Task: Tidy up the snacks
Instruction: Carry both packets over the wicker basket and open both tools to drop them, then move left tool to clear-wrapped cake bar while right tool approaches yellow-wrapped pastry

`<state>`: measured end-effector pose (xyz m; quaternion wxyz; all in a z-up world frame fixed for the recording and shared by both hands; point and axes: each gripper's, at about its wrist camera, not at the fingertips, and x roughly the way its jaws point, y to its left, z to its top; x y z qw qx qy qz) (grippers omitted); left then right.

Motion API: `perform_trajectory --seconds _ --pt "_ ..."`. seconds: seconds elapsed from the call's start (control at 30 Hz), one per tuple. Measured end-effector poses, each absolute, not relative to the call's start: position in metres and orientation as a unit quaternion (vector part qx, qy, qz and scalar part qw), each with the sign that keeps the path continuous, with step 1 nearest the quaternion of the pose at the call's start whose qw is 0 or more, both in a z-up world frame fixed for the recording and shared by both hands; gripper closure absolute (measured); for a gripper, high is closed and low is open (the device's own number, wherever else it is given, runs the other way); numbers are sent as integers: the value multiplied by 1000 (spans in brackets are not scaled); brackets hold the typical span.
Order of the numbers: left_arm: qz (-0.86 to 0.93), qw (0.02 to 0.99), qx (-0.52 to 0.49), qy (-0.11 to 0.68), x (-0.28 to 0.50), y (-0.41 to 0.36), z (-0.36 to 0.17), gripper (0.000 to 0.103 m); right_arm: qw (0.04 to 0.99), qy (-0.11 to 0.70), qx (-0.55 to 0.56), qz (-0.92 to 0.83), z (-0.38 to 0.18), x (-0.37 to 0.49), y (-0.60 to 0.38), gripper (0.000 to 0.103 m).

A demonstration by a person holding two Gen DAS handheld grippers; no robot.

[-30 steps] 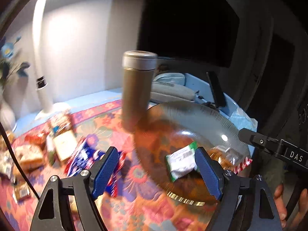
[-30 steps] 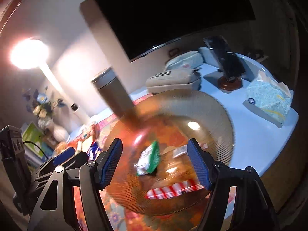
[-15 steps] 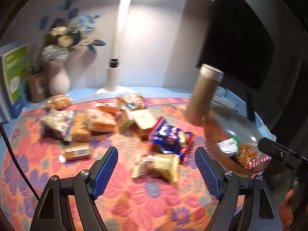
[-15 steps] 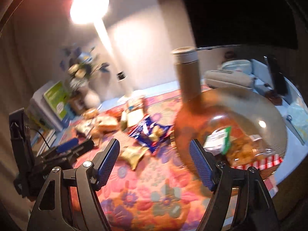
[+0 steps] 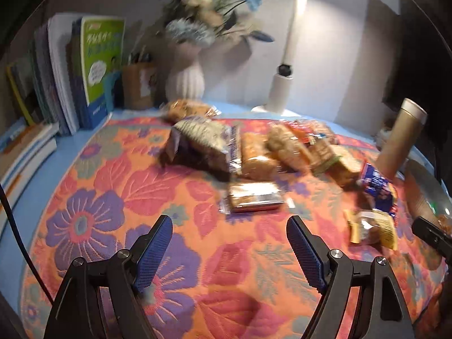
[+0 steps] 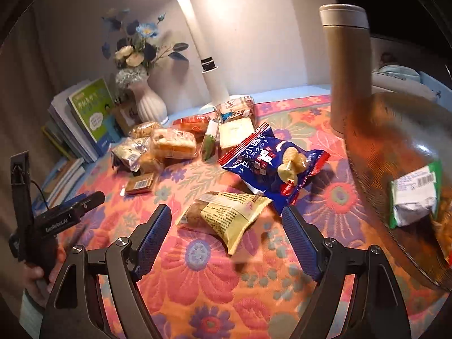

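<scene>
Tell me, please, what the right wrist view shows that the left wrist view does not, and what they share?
Only the right wrist view shows the green-and-white wrapped packet lying in the amber glass bowl and the blue tops of the artificial flowers.

Only the left wrist view shows the flat brown foil-wrapped bar close ahead of the open left hand-held gripper.

Both show the tall tan thermos flask, the blue crinkly snack bag, the white ribbed vase and the orange floral tablecloth.
</scene>
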<state>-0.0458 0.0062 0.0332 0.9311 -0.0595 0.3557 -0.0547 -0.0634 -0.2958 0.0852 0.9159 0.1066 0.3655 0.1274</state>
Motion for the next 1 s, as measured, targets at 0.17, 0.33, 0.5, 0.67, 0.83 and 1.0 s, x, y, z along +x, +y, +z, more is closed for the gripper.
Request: perform_trajectory --seconds 0.17,0.33,0.5,0.67,0.83,1.0 --pt "-60 917 -103 380 -33 18 20 22 917 368 90 124 76 -45 -290 22" --pt "-75 916 -99 382 -33 13 20 22 902 388 111 154 68 -37 -295 22" --pt "-81 911 -97 394 -33 11 19 22 891 400 142 161 63 -37 -304 22" --pt "-92 898 -101 418 -17 5 23 22 887 408 133 169 61 -42 -298 22" --pt "-106 891 -82 435 12 -16 29 22 883 421 121 170 55 -38 -293 22" --pt "-133 873 -69 463 25 -34 13 23 874 429 143 178 52 -35 -299 22"
